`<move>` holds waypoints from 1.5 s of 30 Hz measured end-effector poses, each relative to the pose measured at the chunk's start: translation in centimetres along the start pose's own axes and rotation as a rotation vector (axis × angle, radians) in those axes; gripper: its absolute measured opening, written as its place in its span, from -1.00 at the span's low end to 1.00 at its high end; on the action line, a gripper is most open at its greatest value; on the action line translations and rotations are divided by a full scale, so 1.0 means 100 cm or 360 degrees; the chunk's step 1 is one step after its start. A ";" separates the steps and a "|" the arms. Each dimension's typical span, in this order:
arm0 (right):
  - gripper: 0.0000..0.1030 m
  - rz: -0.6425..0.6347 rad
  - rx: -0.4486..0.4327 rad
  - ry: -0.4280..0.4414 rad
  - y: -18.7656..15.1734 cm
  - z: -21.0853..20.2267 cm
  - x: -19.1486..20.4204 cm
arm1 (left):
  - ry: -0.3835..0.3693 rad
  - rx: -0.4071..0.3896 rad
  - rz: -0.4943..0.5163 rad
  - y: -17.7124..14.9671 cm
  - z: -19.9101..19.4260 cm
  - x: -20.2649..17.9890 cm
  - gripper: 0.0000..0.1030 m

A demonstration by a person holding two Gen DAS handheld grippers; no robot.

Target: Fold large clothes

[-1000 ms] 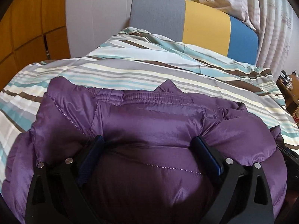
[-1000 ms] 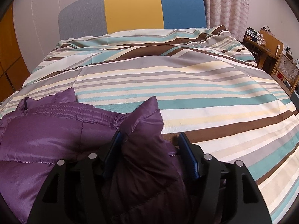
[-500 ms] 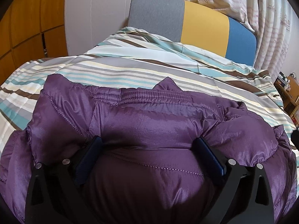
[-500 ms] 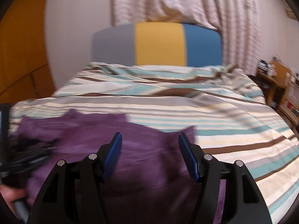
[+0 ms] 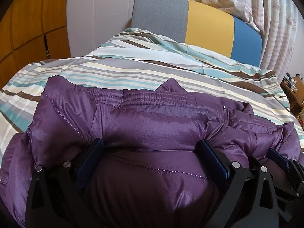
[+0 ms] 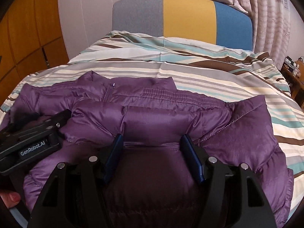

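A purple puffer jacket (image 5: 152,125) lies bunched across the near end of a bed, on a striped duvet (image 5: 171,70) in bands of grey, cream, teal and brown. The jacket's elastic-gathered hem (image 6: 182,95) runs crosswise toward the headboard side, and a short zipper (image 5: 225,112) shows near it (its pull is small and hard to read). The left gripper (image 5: 150,152) rests low on the jacket toward the bed's left edge, its two blue-padded fingers (image 5: 91,161) spread wide apart with a mound of padded fabric bulging up between them; the pads press into the quilting on either side, yet I cannot tell whether they actually pinch it or merely sit against it. The right gripper (image 6: 152,148) sits just beside it, nearer the bed's right edge, fingers (image 6: 191,157) likewise parted with a swell of purple fabric between them. In the right wrist view the left gripper's black body appears at the lower left, lettered "GenRobot.AI" (image 6: 32,146), lying on the jacket, with a fingertip with a red nail (image 6: 11,197) below it. At the far end of the bed stands a headboard (image 6: 188,19) in grey, yellow and blue panels, with pale curtains (image 6: 266,9) behind it and wooden cabinet panels (image 5: 28,28) along the left wall.
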State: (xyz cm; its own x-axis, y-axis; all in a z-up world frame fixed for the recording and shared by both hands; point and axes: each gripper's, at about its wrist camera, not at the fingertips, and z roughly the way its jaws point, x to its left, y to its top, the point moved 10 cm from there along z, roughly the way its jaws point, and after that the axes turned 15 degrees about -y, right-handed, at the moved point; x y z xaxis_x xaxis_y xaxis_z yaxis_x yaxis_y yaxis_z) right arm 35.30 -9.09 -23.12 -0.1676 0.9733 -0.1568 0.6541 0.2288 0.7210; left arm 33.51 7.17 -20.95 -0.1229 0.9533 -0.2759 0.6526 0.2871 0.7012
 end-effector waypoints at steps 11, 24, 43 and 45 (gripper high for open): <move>0.26 0.0028 -0.0001 0.0025 -0.004 -0.001 -0.004 | 0.0083 -0.0039 -0.0028 -0.010 -0.041 -0.007 0.93; 0.39 0.0320 -0.0071 -0.0152 -0.011 -0.040 -0.068 | 0.0107 -0.0023 0.0040 -0.027 -0.043 -0.008 0.94; 0.55 0.0295 0.0032 -0.0172 -0.026 -0.013 -0.066 | 0.0042 0.0031 0.0030 -0.031 -0.035 -0.005 0.94; 0.61 0.0300 0.0030 -0.0160 -0.026 -0.014 -0.067 | -0.0022 0.0004 0.0009 -0.032 -0.048 -0.003 0.94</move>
State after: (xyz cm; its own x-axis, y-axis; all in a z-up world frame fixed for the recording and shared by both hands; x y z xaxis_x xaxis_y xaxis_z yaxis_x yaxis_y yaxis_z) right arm 33.65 -16.19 -22.98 0.0332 0.9956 -0.0875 0.6805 0.0416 0.7315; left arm 27.84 6.42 -19.97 -0.1091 0.9535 -0.2809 0.6549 0.2815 0.7013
